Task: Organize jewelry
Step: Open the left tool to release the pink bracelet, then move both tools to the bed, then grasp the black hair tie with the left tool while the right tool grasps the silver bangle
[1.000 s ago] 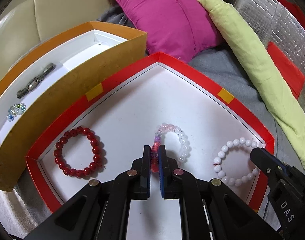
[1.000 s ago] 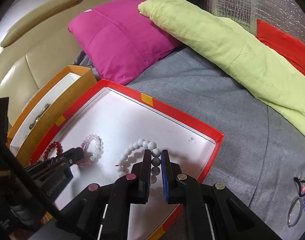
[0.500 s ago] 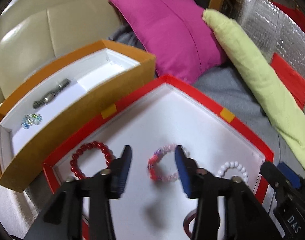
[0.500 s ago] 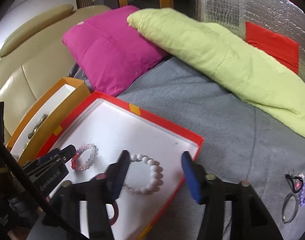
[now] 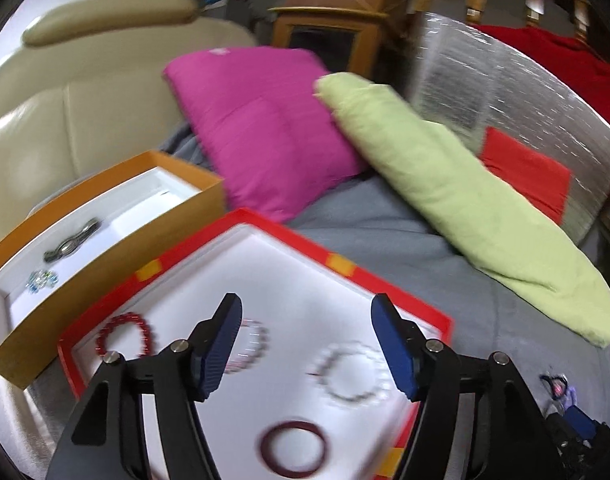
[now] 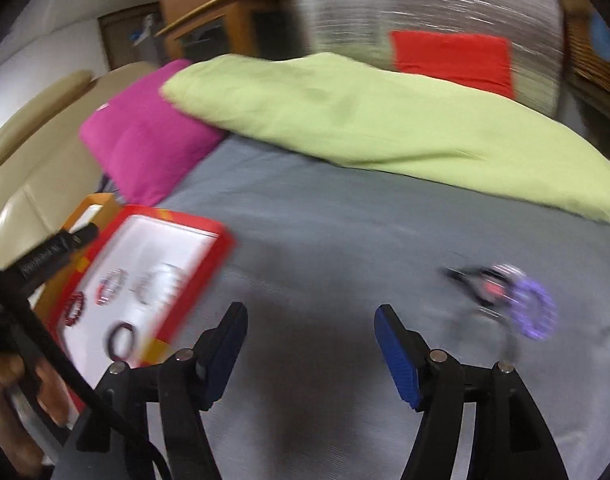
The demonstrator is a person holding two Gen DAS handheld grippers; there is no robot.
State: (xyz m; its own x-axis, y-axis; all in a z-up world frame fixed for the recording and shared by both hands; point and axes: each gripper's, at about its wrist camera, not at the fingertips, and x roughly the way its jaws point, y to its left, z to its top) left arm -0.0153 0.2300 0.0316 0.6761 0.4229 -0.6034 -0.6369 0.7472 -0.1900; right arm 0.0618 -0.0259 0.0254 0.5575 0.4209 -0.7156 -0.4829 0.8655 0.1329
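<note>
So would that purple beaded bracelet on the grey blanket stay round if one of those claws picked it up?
Probably not: the purple beaded bracelet looks like strung beads, so it would likely sag. It lies tangled against other pieces, which might drag along.

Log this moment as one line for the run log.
left gripper: open, over red tray | right gripper: open, over grey blanket | tray: four bracelets | loose jewelry on blanket

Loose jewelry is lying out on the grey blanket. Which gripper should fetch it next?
Probably right. The right gripper is open over the grey blanket, with the loose jewelry pile just ahead to its right. The left gripper, also open, hangs over the red tray, farther from the pile.
</note>
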